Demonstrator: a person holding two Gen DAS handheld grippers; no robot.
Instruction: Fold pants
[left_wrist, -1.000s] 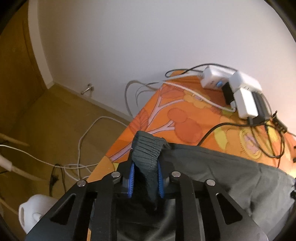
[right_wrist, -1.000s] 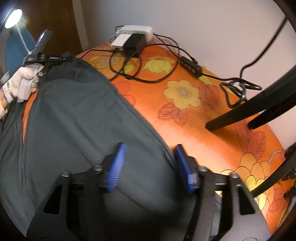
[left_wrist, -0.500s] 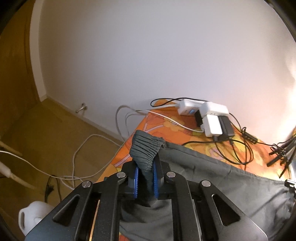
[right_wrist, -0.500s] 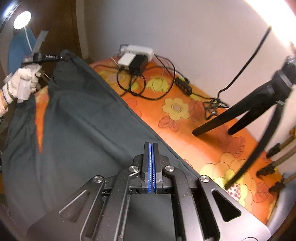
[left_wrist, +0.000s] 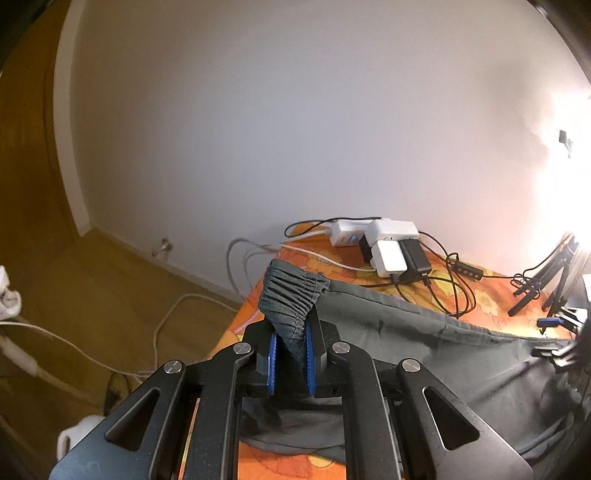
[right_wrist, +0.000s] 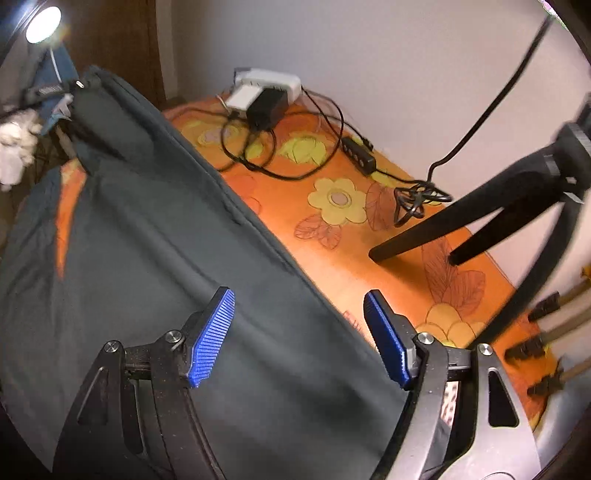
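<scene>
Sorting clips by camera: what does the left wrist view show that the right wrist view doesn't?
Only left wrist: the left gripper shut on the pants' gathered waistband, and floor cables.
Only right wrist: the right gripper, jaws opening over the pants with nothing pinched, and tripod legs.
Both: gray pants, orange cloth, chargers.

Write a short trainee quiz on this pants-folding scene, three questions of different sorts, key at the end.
1. True or false: the left gripper is shut on the waistband of the pants.
2. Multiple choice: between the fingers of the right gripper there is A) a cable, B) nothing gripped, with the pants lying below, C) a tripod leg.
3. Fill in: the power strip sits at the far end of the orange flowered ____, by the wall.

Key: 1 true. 2 B; its jaws are opening. 3 cloth.
</scene>
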